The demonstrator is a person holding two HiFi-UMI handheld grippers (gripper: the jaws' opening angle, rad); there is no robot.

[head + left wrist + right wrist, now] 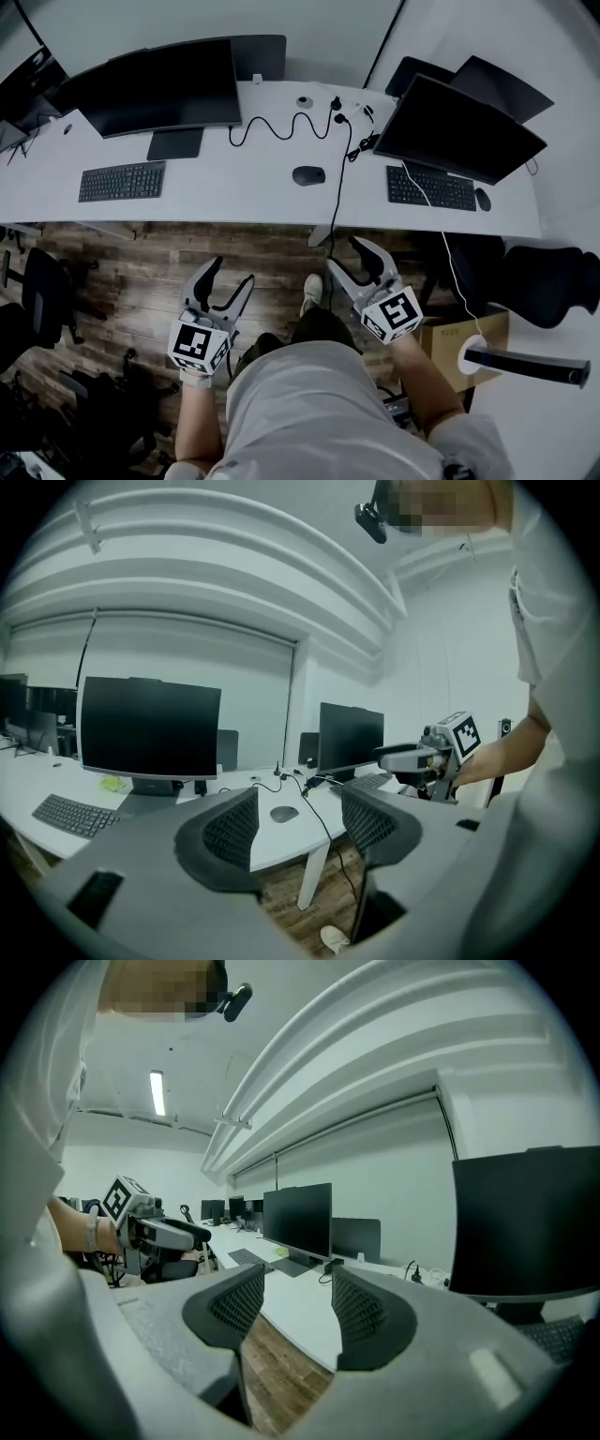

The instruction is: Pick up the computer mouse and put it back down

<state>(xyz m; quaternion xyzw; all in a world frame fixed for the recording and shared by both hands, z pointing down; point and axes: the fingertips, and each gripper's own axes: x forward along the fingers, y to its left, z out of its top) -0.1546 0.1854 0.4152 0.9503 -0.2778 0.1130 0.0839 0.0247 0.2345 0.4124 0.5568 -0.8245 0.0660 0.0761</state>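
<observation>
Desk (234, 192): mouse (308, 175) on bare mid stretch; left tongs (232, 272), right tongs (342, 252) parted, empty, short of edge.

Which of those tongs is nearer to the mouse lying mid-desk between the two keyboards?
Right. The right tongs hover off the front edge of the desk, slightly right of the mouse. The left tongs sit farther back from the desk and well left of the mouse.

A round object (305, 101) is too small to identify (the far-left monitor (26, 82) is cut off).
</observation>
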